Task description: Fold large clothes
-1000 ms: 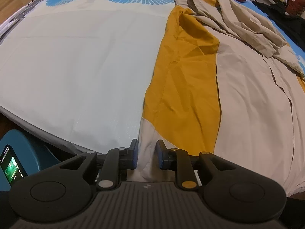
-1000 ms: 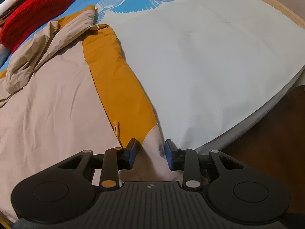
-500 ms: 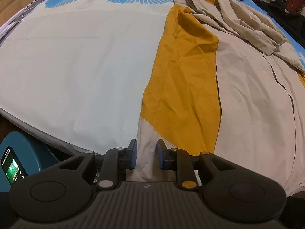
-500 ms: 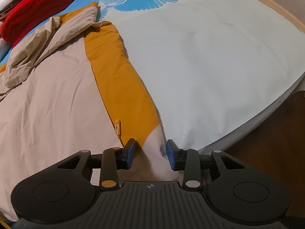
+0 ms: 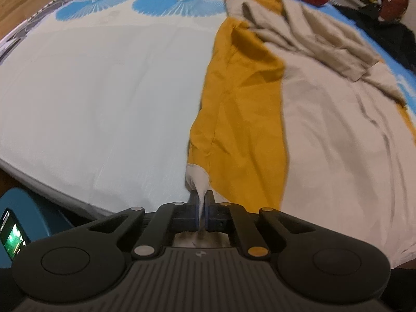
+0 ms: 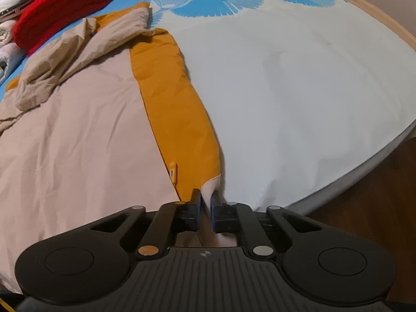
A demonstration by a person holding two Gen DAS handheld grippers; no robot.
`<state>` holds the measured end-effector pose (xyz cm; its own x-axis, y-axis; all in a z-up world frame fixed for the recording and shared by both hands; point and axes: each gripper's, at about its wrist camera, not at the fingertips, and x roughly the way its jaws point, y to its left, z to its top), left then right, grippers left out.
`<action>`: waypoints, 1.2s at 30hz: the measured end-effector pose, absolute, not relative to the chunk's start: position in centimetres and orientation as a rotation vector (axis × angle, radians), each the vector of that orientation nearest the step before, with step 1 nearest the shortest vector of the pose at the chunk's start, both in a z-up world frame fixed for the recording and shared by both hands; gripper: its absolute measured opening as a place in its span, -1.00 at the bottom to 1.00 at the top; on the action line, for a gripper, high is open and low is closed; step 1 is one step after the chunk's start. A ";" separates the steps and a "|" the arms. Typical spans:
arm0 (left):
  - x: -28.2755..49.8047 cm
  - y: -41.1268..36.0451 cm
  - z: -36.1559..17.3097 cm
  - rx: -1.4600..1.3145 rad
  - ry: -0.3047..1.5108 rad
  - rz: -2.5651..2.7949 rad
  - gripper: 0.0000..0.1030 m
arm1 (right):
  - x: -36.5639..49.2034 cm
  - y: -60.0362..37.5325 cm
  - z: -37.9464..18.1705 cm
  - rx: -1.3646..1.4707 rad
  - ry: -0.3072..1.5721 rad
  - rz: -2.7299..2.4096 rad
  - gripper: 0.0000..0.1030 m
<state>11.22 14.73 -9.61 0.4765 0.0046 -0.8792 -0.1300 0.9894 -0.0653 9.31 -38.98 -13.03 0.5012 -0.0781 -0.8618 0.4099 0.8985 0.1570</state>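
A large beige and mustard-yellow garment (image 5: pixel 325 143) lies spread on the bed, its hood and sleeves bunched at the far end. My left gripper (image 5: pixel 200 202) is shut on the white hem corner (image 5: pixel 199 179) at the garment's near left edge. In the right wrist view the same garment (image 6: pixel 78 143) lies to the left, with its yellow side panel (image 6: pixel 179 130) running toward me. My right gripper (image 6: pixel 205 200) is shut on the pale hem corner (image 6: pixel 212 186) at the near right edge.
The bed sheet (image 5: pixel 104 104) is pale with blue fan prints at the far end. A red folded cloth (image 6: pixel 62 2) lies beyond the garment. A blue object with a lit phone (image 5: pixel 13 236) sits at lower left. Dark wooden floor (image 6: pixel 364 221) lies past the bed edge.
Both grippers have closed from open onto the garment's near hem corners. The hem cloth is now pinched up between the fingers.
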 end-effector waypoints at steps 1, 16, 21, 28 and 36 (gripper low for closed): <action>11.0 14.7 -8.8 -0.137 1.051 0.061 -0.96 | 9.2 -39.0 -12.6 0.380 0.989 -0.300 -0.94; 8.3 17.8 9.0 -0.346 0.697 -0.286 -0.99 | 5.5 -41.5 2.7 0.580 0.472 0.050 -0.97; 4.7 20.3 14.2 -0.449 0.635 -0.379 -0.99 | 2.9 -43.6 7.8 0.598 0.388 0.139 -0.97; 4.4 23.3 13.9 -0.586 0.659 -0.374 -0.98 | -2.1 -47.5 11.0 0.682 0.309 0.167 -0.97; 20.8 22.0 3.5 -0.636 0.838 -0.285 -0.92 | 8.8 -48.6 3.7 0.747 0.474 0.065 -0.96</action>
<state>20.79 21.99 3.51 0.6455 -0.4732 -0.5995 -0.0093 0.7800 -0.6257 8.78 -48.62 3.71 0.8931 0.2223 -0.3912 0.1090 0.7366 0.6674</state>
